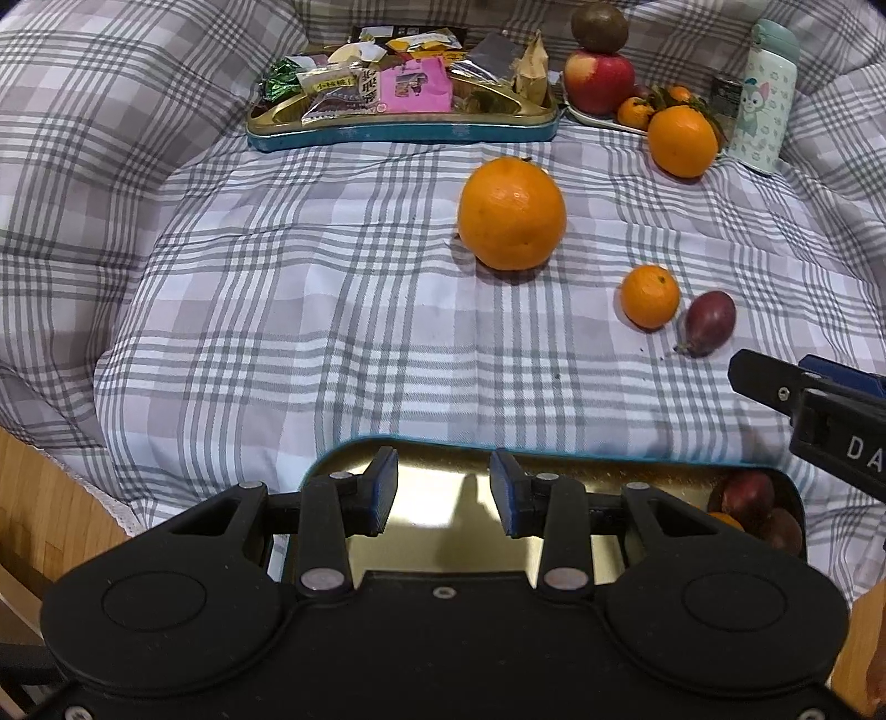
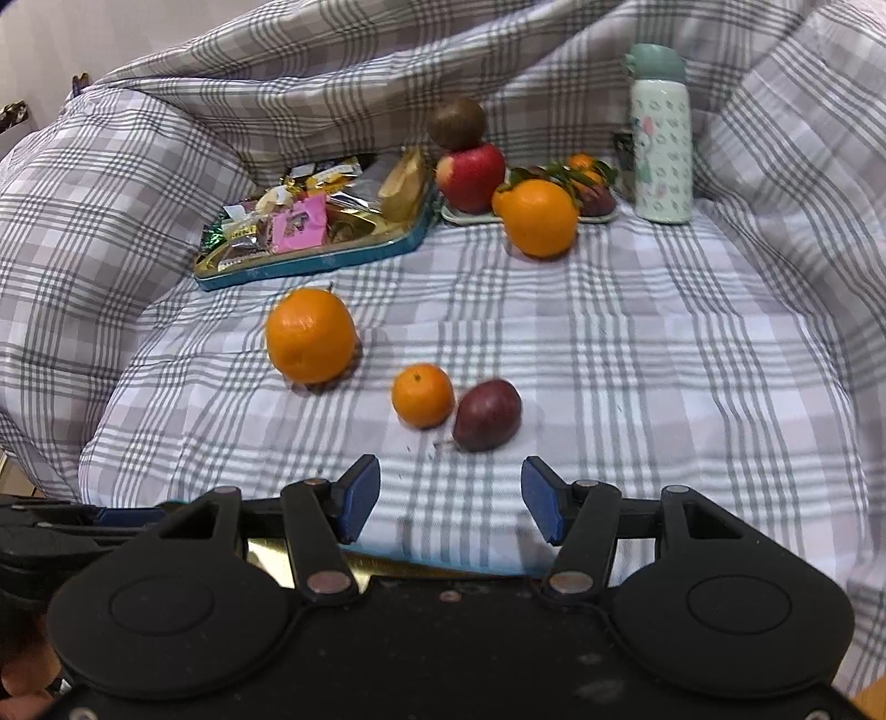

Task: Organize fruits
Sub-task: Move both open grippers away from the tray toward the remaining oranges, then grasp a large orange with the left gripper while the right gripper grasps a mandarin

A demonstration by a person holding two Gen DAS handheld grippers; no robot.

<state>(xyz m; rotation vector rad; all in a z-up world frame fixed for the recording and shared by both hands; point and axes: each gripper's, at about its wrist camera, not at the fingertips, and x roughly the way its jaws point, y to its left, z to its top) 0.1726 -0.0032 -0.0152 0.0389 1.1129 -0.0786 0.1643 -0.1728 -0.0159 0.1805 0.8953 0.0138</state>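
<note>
Fruits lie loose on a bed covered by a grey-and-white checked quilt: a large orange near the middle, a small mandarin just beside a dark purple passion fruit toward the near right. Left hand-held gripper: jaws drawn nearly shut, nothing between the pads, hovering over the near tin at the near edge of the bed. Right hand-held gripper: jaws about half open and empty, poised just short of the passion fruit. Near tin: gold interior, purple fruits and something orange in its right end. Far tin, at the far edge: filled with wrapped snacks. White plate, beside it: red apple with a brown kiwi-like fruit on top, small mandarins; a second large orange at its front. Patterned flask upright at the far right
</note>
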